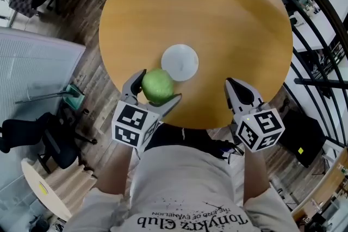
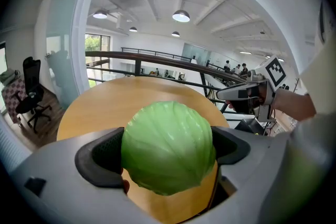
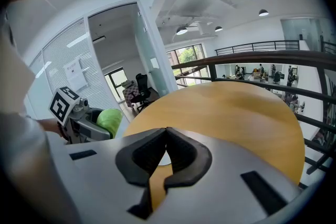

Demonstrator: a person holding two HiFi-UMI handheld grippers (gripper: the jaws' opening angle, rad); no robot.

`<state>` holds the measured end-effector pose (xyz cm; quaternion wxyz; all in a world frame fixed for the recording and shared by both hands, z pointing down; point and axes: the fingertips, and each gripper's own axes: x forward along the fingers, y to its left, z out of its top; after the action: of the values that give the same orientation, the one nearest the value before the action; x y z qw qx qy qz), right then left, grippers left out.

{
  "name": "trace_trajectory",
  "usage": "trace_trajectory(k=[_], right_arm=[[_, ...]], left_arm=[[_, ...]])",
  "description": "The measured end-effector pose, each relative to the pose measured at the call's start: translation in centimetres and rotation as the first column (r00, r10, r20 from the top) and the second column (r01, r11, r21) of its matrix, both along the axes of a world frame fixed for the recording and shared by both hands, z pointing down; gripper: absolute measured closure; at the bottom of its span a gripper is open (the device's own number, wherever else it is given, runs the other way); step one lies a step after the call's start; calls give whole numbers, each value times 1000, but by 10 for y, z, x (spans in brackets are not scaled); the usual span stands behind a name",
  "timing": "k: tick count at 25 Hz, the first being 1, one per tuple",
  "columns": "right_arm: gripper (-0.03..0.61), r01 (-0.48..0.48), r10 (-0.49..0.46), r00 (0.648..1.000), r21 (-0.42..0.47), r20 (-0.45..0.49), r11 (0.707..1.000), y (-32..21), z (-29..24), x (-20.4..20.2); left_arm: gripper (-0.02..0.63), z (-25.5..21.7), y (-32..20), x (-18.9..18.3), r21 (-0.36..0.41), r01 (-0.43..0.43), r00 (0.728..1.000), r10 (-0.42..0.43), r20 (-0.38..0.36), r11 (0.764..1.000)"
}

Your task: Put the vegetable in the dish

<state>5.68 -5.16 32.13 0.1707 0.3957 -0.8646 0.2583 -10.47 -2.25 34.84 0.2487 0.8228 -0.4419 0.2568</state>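
Left tongs [image 1: 160,86] clench the round cabbage [image 2: 168,147] over the bench's [image 1: 228,19] near edge; right tongs [image 3: 167,136] sit pinched together, empty. Dish [image 1: 180,62] lies just beyond: released off-centre, the cabbage likely rolls off it.

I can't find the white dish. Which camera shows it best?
The head view: the whole dish lies on the table. The left gripper view shows none of it; the right gripper view only a sliver.
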Motion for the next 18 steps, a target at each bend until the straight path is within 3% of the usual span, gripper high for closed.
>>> trace_trajectory(k=[18], right_arm=[[561,-65,66,998,-78,14,995,-33,52,8]], left_arm=[[112,61,-50,21,-78,-94,994,98,50,993]])
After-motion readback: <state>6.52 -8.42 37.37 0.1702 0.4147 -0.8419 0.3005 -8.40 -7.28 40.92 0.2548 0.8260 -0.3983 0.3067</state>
